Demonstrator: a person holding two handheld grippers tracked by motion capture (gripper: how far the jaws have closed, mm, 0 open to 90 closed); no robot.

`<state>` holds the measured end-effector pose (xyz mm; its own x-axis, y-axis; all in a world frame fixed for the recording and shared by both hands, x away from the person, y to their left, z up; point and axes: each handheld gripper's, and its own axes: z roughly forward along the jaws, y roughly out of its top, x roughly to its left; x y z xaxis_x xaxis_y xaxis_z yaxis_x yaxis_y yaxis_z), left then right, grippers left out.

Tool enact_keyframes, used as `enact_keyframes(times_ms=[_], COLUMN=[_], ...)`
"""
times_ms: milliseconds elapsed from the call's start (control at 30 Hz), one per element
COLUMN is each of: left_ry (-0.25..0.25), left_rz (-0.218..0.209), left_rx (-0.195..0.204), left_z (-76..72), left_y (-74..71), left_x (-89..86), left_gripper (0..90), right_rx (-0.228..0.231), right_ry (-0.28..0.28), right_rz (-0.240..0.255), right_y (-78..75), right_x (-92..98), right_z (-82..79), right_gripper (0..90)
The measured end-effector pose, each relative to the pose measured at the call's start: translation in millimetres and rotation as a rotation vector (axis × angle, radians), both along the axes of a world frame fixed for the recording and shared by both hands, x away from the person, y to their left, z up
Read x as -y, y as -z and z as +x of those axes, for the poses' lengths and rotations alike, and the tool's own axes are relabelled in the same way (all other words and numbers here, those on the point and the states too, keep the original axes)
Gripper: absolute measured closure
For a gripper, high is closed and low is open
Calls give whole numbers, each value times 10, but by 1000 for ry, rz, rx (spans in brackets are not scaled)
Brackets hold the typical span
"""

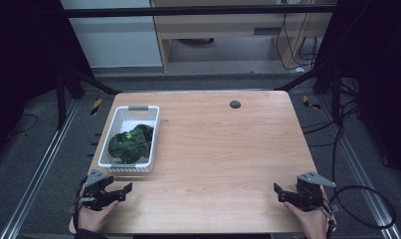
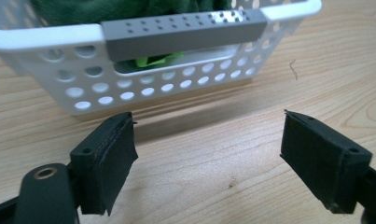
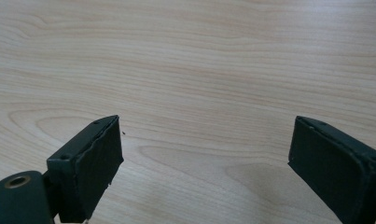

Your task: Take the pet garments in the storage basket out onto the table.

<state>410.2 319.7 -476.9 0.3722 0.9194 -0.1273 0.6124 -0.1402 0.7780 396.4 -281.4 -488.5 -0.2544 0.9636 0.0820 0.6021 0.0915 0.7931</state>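
- White perforated plastic basket (image 1: pixel 149 133) with a grey handle sits at the left of the pale wood-grain surface (image 1: pixel 223 149); crumpled dark green cloth (image 1: pixel 131 143) inside
- Left gripper (image 1: pixel 124 189) just before the basket, jaws released; right gripper (image 1: pixel 279 190) jaws spread too, over bare wood

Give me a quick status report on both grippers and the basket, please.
Left gripper open, facing basket. Right gripper open over bare table. Green cloth in basket. Nothing in the way.
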Motion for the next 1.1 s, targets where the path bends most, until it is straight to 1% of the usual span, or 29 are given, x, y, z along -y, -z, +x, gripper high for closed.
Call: enact_keyframes(times_ms=[33, 67, 133, 167, 200, 233, 267, 300, 333, 367, 400, 500, 567, 667, 700, 767, 867, 1000, 1100], left_ry=[0, -5, -5, -5, -5, -4, -7, -9, -10, -12, -12, -16, -15, -19, -19, -19, -23, -24, -20], left_rz=[-5, -8, -29, -29, -42, -43, -44, -44, -46, -52, -50, -53, -50, -53, -62, -75, -80, -91, -98], left_rx=[2, 2, 4, 4, 8, 14, 19, 21, 25, 23, 25, 30, 34, 39, 44, 51, 58, 75, 77], left_z=[-12, -19, -31, -31, -40, -46, -52, -57, -61, -64, -66, -74, -77, -82, -85, -89, -97, -111, -109], left_y=[-13, -22, -50, -50, -66, -81, -95, -108, -118, -124, -132, -155, -175, -193, -214, -240, -270, -337, -359], left_x=[-14, -16, -25, -25, -27, -28, -26, -28, -34, -37, -44, -56, -67, -68, -73, -78, -85, -98, -91], left_gripper=[177, 177, 176, 176, 176, 176, 175, 175, 175, 175, 175, 175, 174, 174, 174, 174, 174, 174, 174], right_rx=[1, 6, 9, 9, 12, 14, 17, 12, 16, 16, 17, 15, 24, 33, 21, 22, 28, 18, 20], right_ry=[-7, -8, -11, -11, -14, -19, -24, -28, -36, -36, -39, -33, -20, -17, -17, -15, -17, -25, -25], right_rz=[7, 0, 0, 0, 4, 13, 12, 18, 0, 0, -5, -2, -4, -2, 7, 0, -3, 4, 3], right_y=[-2, 1, 3, 3, 2, -2, 0, -3, 3, 3, 4, 4, -1, -7, -7, -6, -5, -4, -4], right_x=[-7, -9, -9, -9, -10, -14, -18, -29, -36, -36, -38, -35, -21, -9, -13, -15, -15, -25, -29], right_z=[-25, -28, -27, -27, -26, -28, -27, -31, -33, -33, -34, -37, -40, -42, -47, -45, -46, -49, -48], right_gripper=[95, 95, 92, 92, 89, 88, 87, 86, 83, 83, 82, 82, 85, 86, 86, 86, 86, 81, 80])
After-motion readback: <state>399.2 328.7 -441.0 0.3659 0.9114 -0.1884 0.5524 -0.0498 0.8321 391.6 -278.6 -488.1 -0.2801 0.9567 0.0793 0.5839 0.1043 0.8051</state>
